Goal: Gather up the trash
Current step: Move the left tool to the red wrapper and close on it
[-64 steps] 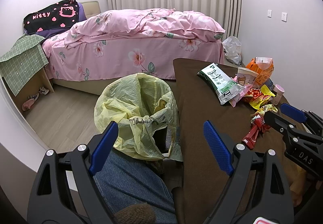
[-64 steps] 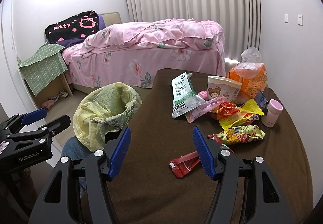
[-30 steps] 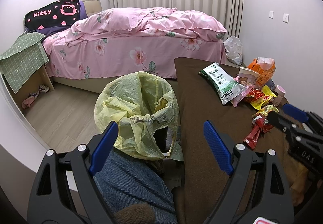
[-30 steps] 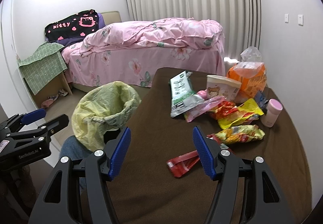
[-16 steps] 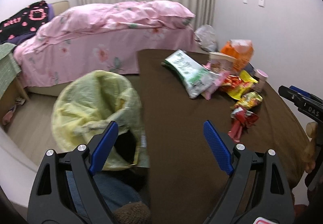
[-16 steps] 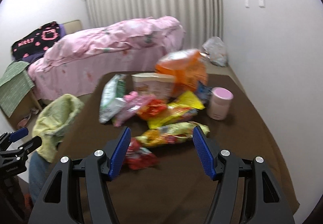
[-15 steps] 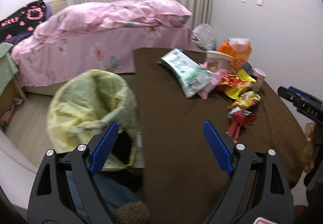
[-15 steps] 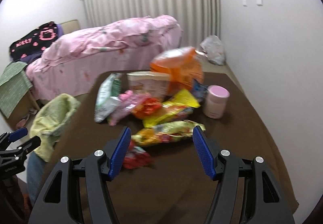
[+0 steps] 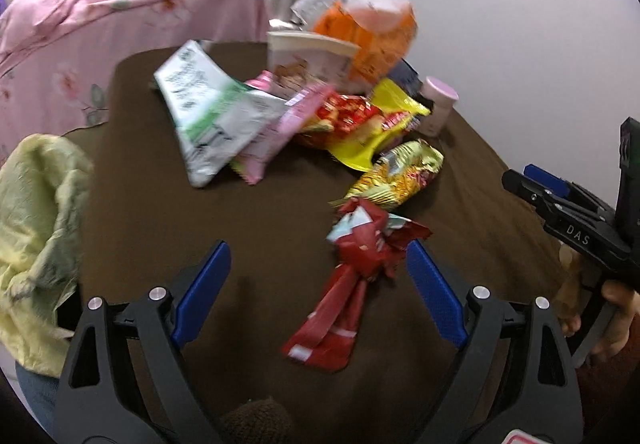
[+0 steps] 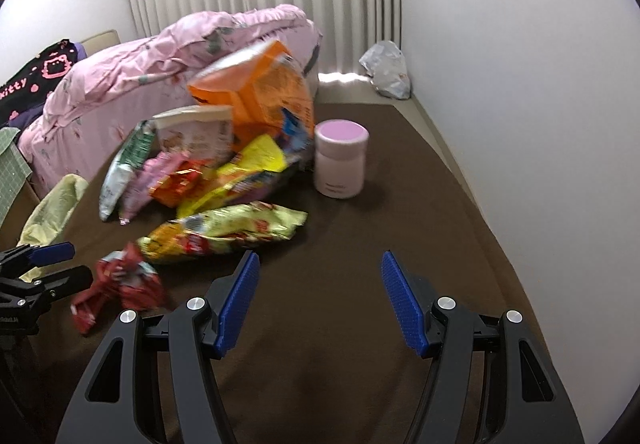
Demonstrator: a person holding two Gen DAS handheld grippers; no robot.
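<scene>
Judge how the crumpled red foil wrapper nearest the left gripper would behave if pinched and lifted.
The crumpled red foil wrapper looks twisted and creased, so it would probably flop and bend rather than hold shape. It appears empty and flattened at its near end, so likely very light. Its glossy surface may slip between the left gripper pads unless pinched at the bunched middle.

On the brown desk (image 9: 168, 228) lie about seven flat snack wrappers, among them one crumpled red wrapper (image 9: 352, 276), one green-and-white bag (image 9: 204, 112) and one long yellow-green packet (image 10: 228, 230). There is one orange bag (image 10: 260, 88), one paper cup (image 10: 196, 132) and one pink jar (image 10: 340, 164). One yellow trash bag (image 9: 36, 228) hangs at the desk's edge.
</scene>
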